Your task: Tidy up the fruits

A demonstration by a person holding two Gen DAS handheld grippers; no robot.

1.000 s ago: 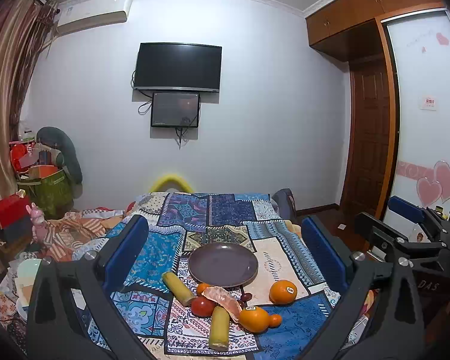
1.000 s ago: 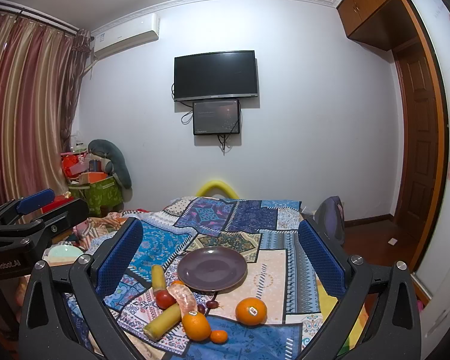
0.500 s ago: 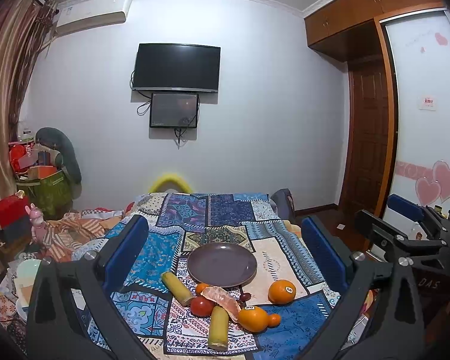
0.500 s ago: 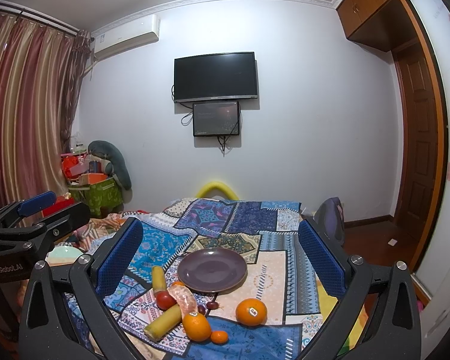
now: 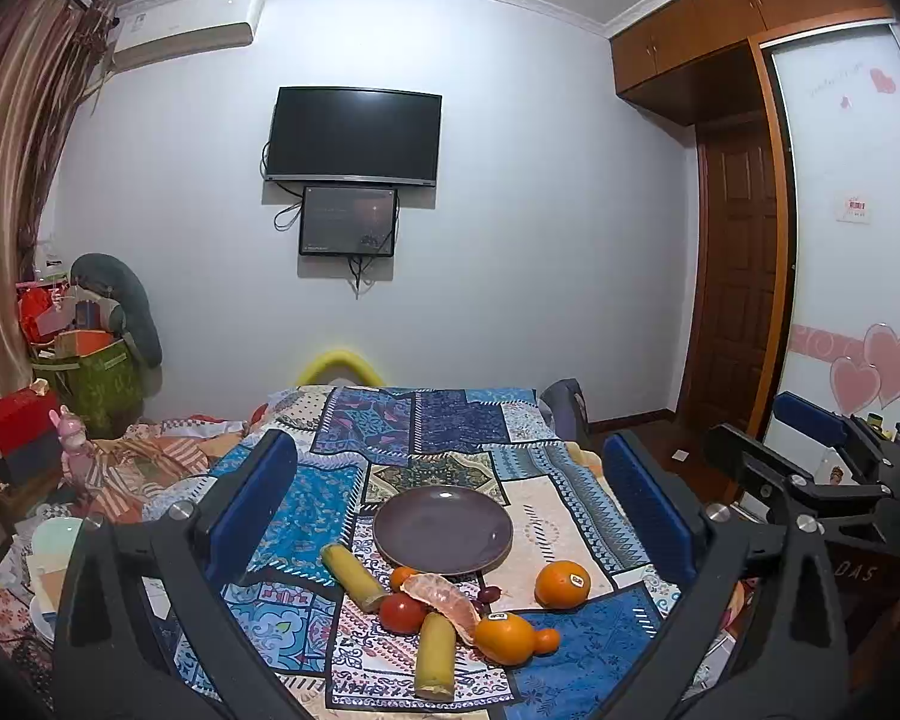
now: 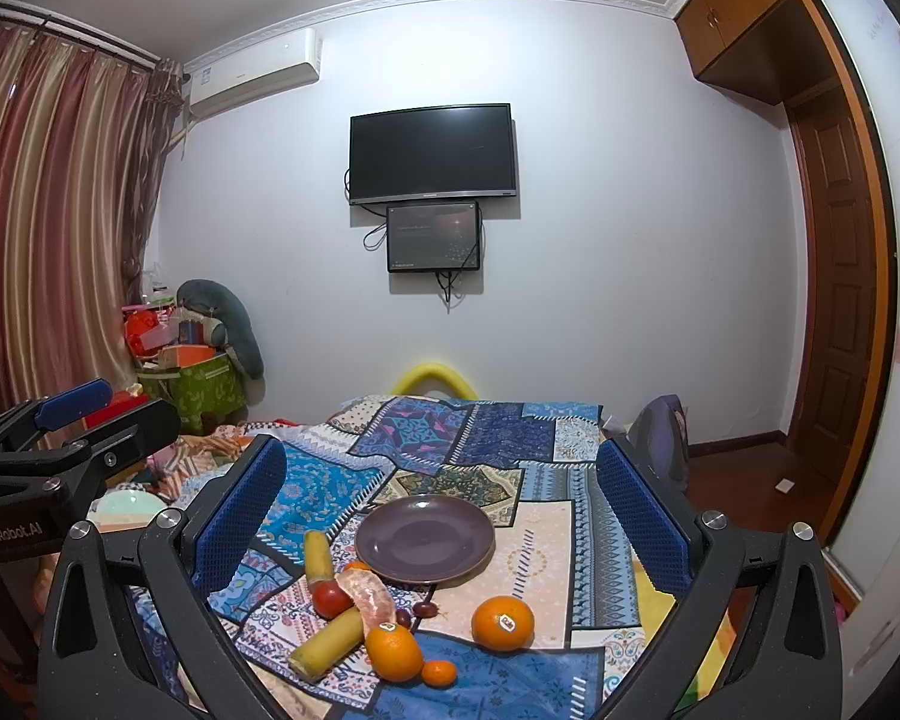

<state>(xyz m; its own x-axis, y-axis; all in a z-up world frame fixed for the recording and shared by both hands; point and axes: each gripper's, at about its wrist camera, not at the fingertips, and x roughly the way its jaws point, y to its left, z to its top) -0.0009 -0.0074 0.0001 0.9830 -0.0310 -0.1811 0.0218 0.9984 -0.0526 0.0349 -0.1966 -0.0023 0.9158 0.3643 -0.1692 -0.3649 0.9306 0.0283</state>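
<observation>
An empty dark purple plate (image 5: 443,530) (image 6: 424,538) lies on a patchwork cloth (image 5: 450,438). In front of it lie two oranges (image 5: 561,584) (image 5: 504,638), a small tangerine (image 5: 546,639), a red tomato (image 5: 402,612), a peeled pomelo segment (image 5: 444,597), dark grapes (image 5: 487,593) and two yellow sugarcane pieces (image 5: 354,568) (image 5: 435,657). My left gripper (image 5: 450,504) is open and empty, held above and behind the fruit. My right gripper (image 6: 441,510) is open and empty too. Each gripper shows at the edge of the other's view.
A wall-mounted TV (image 5: 354,135) faces me. Boxes and a green bag (image 5: 90,378) are piled at the left by the curtain (image 6: 48,228). A wooden door (image 5: 738,276) and wardrobe stand at the right. Clutter lies left of the cloth.
</observation>
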